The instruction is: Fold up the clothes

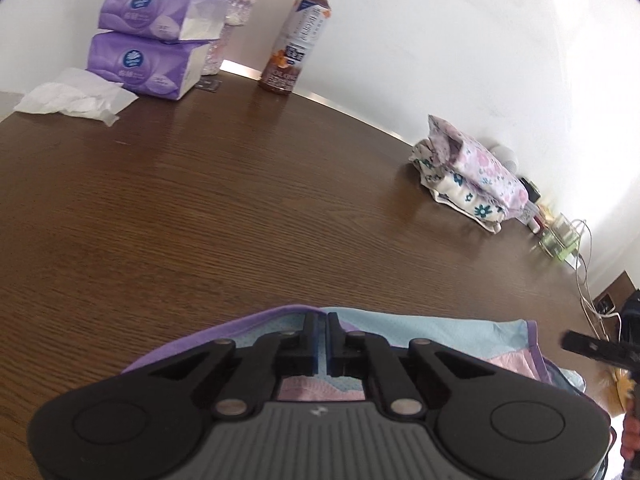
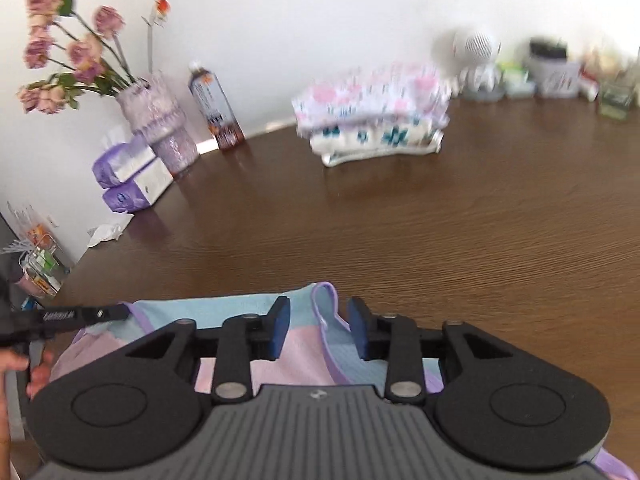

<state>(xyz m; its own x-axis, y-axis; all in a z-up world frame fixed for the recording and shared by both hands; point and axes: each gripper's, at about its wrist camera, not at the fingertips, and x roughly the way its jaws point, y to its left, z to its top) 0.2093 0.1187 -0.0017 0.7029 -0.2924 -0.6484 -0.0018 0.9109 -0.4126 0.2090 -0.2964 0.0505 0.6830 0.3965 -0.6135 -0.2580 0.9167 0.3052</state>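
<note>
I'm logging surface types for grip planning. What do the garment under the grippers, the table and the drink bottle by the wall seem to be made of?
Garment: soft woven or knit fabric, matte, in blue, pink and purple panels; a fine mesh-like texture shows, fibre unclear.
Table: dark brown wood or wood-look laminate, lightly glossy, with visible grain lines.
Drink bottle: probably clear plastic, with a white cap, printed label and dark liquid inside.

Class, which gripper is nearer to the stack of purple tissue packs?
Left. The left gripper sits at the garment's left end, toward the tissue packs; the right gripper sits farther right.
</note>
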